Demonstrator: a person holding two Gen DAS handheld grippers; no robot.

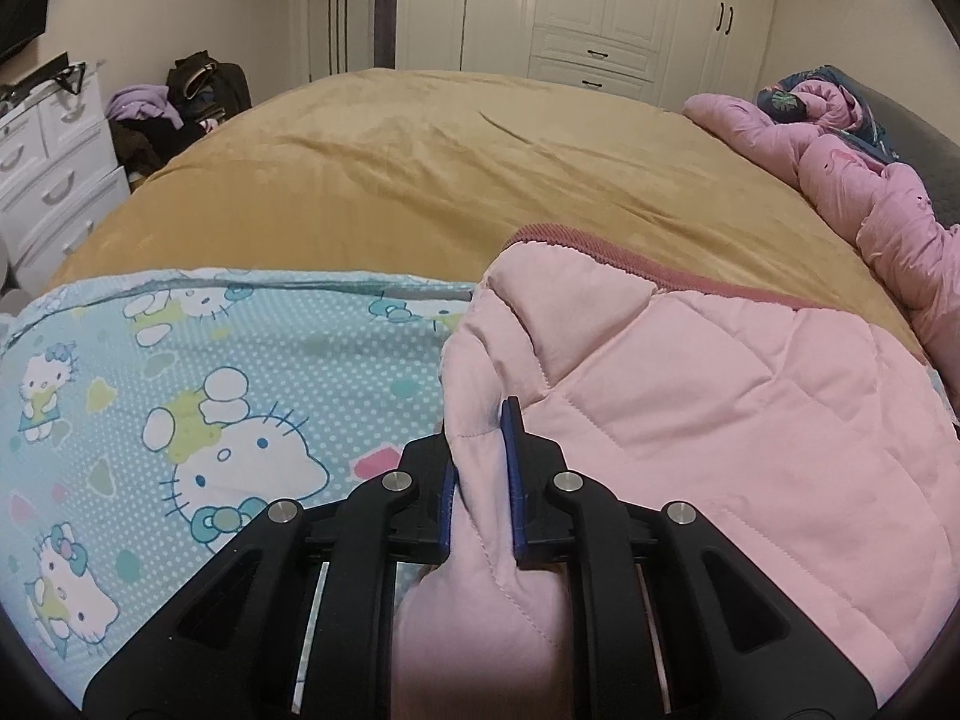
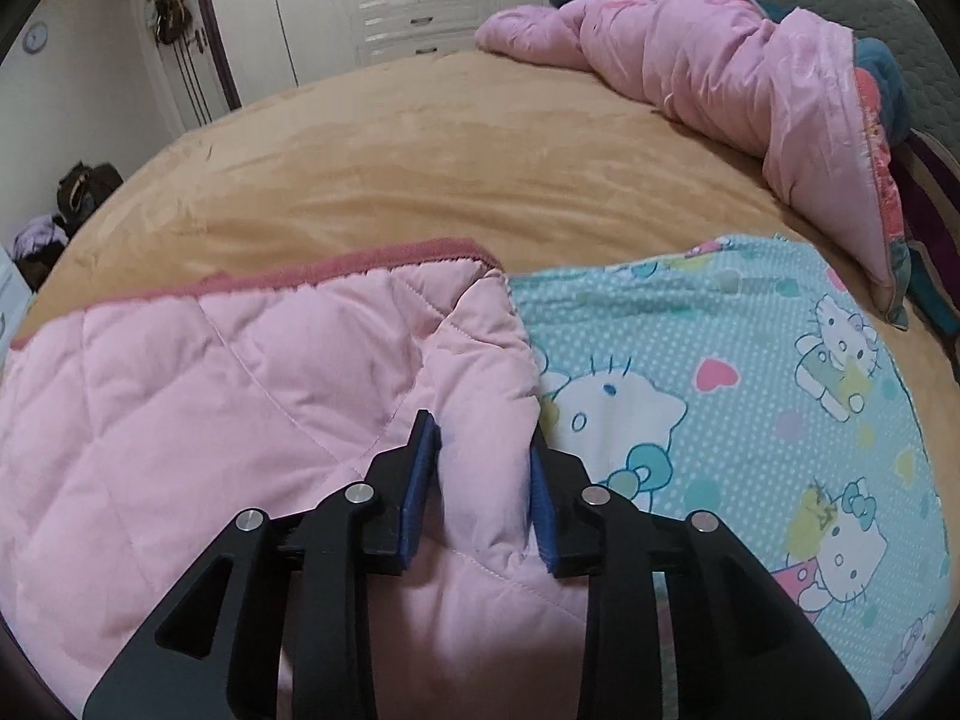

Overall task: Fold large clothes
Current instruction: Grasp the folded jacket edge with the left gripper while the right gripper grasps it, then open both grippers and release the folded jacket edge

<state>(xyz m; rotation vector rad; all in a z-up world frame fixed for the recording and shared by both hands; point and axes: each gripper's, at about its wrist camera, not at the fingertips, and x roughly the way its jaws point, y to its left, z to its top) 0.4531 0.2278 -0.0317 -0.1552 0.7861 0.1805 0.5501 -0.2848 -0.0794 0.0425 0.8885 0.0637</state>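
Bedroom; tan bedspread [image 1: 420, 180] fills mid-frame. Pink quilted garment [image 1: 690, 420] lies at lower right of the left view, lower left of the right view, on a teal cat-print sheet [image 1: 210, 390]. Left gripper [image 1: 480, 438] pinches its edge fold; right gripper [image 2: 483, 444] clamps another fold. Crumpled pink duvet [image 2: 720, 60] upper right.
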